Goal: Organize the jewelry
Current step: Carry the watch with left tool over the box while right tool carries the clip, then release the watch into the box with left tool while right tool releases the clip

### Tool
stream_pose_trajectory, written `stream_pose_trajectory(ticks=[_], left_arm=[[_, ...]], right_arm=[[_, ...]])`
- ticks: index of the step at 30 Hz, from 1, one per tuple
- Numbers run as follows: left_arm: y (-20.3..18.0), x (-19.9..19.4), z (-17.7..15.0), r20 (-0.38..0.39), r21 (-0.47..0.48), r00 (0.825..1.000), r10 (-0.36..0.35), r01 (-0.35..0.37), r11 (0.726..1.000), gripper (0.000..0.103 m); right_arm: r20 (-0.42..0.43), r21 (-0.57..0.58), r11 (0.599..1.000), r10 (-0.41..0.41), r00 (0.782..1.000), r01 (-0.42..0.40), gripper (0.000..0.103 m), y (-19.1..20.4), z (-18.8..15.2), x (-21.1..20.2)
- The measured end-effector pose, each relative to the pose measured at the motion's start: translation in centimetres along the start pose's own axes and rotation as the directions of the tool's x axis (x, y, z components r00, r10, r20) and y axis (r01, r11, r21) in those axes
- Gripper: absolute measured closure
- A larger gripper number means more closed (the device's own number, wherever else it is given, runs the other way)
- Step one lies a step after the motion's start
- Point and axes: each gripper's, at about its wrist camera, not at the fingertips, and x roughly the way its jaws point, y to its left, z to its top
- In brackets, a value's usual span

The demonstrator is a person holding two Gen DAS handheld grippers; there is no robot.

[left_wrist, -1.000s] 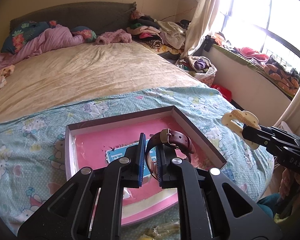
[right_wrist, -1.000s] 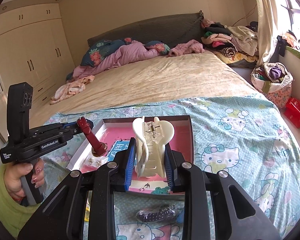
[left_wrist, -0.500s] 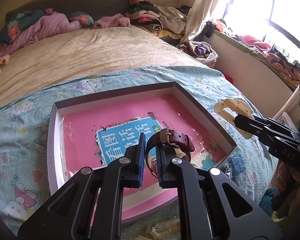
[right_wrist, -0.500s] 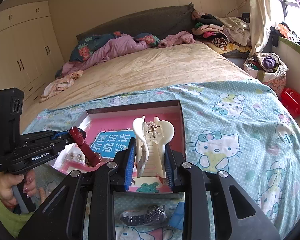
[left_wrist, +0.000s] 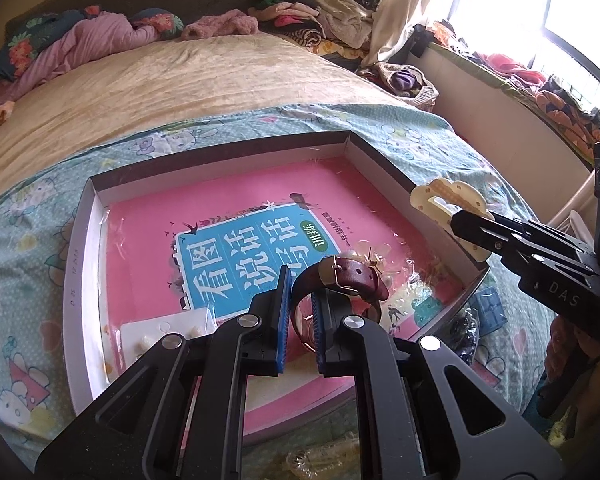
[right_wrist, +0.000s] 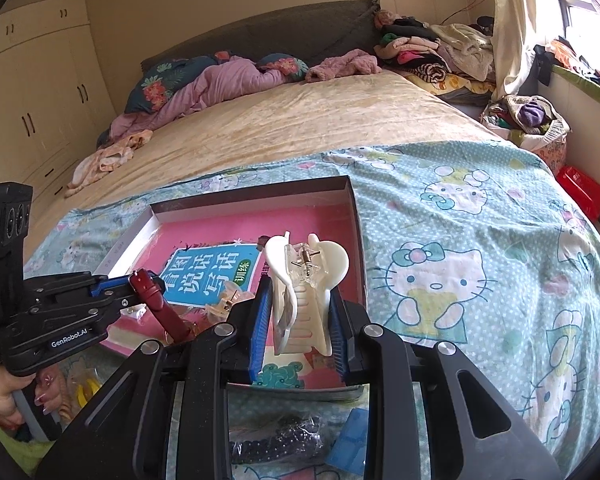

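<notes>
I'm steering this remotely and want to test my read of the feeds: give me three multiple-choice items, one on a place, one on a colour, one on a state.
1. Where is the left gripper?
A. over the shallow box
B. over the bare mattress
C. beside the wardrobe

2. What colour is the watch strap?
A. black
B. dark red
C. green

3. What is the state of the right gripper?
A. open and empty
B. shut on a book
C. shut on the cream hair claw

Answers:
1 A, the box's pink lining lies right under its fingers.
2 B, the buckled strap between the left fingers is dark red.
3 C, the blue pads press both sides of the claw.
</notes>
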Motion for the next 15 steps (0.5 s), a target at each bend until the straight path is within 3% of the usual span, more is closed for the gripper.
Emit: stream_pose_trajectory(ticks=[15], left_arm=[[0.0,0.5,0.0,-0.005,-0.008,1.0,0.001,-0.001,1.0,0.099]], right_arm=[[-0.059,-0.013,1.0,-0.007,0.998,0.007,0.078,0.2,-0.8,2.2]])
